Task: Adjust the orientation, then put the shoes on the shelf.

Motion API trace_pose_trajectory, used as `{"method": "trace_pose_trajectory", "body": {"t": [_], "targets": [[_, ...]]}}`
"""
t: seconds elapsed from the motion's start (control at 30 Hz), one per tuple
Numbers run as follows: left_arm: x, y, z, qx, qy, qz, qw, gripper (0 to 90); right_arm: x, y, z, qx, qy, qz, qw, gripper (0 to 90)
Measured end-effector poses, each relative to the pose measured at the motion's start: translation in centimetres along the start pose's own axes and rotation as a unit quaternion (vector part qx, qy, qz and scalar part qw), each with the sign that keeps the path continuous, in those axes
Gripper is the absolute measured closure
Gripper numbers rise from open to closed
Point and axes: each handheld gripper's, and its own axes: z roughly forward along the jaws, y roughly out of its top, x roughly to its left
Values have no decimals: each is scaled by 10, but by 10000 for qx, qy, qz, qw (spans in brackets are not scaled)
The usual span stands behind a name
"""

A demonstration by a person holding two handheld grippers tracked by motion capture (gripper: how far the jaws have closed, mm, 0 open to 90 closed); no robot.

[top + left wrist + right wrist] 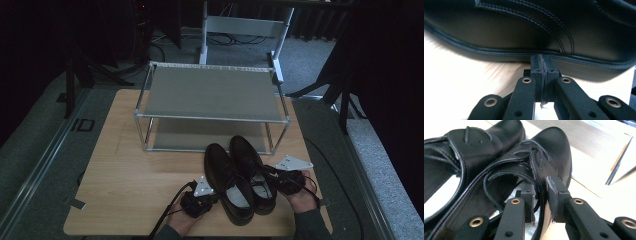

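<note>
Two black shoes stood side by side in front of the rack [212,92], near the table's [125,190] front edge. The right claw [541,197] pinched the side wall of the right shoe [252,172]. The left claw [543,75] was shut tight on nothing, its tips against the sole edge of the left shoe [227,182].

It looked like the shoes were about to go onto the rack. Next, the left claw would need to open and take hold.

The high view showed the rack. The left gripper view showed the bare, closed tips.
</note>
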Motion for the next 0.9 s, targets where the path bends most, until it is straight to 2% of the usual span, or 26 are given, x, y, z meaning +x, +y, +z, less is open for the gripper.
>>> {"method": "trace_pose_trajectory", "body": {"t": [0.13,0.6,0.63,0.67,0.7,0.77,0.9], "targets": [[-8,7,8,73,-95,155,9998,892,-7,0,-1,5,-71,55,10000,753],[-14,12,15,111,-205,281,9993,890,-16,-1,-1,-22,-94,186,9998,734],[-14,12,15,105,-220,289,9993,862,-17,-1,-1,-3,-97,198,9998,718],[-13,12,15,114,-333,313,9989,862,-17,-1,-1,-3,-97,198,9998,718],[-13,12,14,116,-389,335,9986,774,-17,-1,-2,9,-98,237,9997,693],[-16,12,14,152,-372,458,9981,747,-17,-1,-2,38,-118,283,9995,678],[-12,11,12,197,-314,448,9983,701,-16,-3,-9,56,-146,374,9992,653]]}}
